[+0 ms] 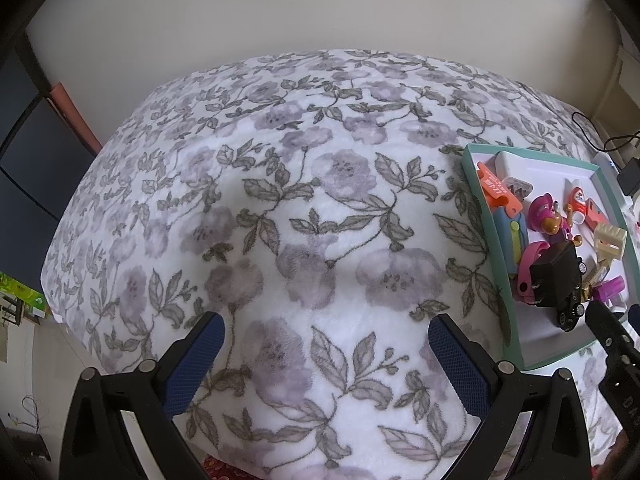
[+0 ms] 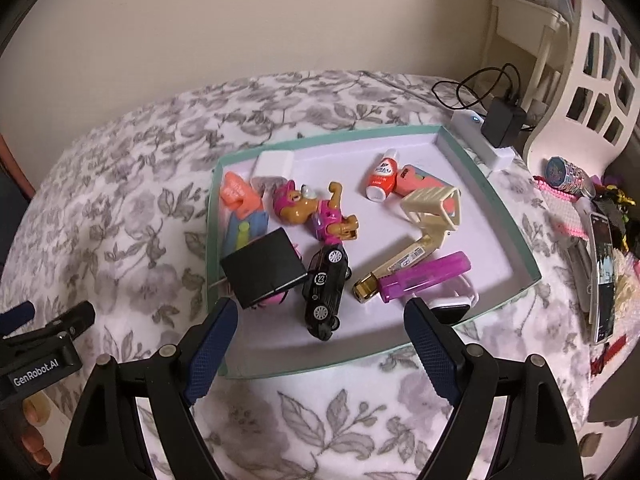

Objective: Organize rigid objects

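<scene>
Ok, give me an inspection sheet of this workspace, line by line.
Surface: floral blanket, soft, uneven.
Job's things: teal tray holding black toy car, dog figure, purple lighter, black adapter, red-white bottle, cream clip.
Clutter: phone, round tin and trinkets right of the tray.
Grippers: left tongs open over bare blanket; right tongs open at the tray's near edge.
Cables: black cord to a plugged charger.
Surroundings: plain wall, white chair.
</scene>
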### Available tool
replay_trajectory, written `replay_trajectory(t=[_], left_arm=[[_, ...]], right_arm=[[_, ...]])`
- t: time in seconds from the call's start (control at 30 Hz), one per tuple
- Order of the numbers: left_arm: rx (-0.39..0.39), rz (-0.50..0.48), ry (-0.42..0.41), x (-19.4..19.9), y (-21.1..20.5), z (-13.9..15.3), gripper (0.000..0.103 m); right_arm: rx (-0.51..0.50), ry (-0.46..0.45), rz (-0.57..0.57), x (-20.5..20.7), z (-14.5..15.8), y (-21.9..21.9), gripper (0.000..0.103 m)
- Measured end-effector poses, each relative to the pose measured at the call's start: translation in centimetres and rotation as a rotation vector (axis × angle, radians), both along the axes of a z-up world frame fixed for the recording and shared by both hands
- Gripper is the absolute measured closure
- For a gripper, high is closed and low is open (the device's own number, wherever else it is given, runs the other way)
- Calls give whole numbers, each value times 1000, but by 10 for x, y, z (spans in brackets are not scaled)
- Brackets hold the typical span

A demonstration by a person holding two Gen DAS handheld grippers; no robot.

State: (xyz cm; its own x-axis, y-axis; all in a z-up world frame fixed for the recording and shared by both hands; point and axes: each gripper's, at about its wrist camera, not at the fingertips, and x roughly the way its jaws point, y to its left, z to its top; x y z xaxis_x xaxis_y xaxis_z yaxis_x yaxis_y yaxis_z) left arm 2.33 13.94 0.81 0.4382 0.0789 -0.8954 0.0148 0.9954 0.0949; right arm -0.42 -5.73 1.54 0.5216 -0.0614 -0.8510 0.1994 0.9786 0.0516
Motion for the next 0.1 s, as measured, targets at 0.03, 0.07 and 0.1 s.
replay_trajectory(t=[0.03,0.07,0.1], left_arm=[[0,0,0,0,0,0,0],[1,-2,0,0,0,0,0],[2,-3,0,0,0,0,0]], right_arm=[[5,-3,2,0,0,-1,17],[1,-8,0,0,1,-1,17],[-10,-11,-2,0,1,0,17]])
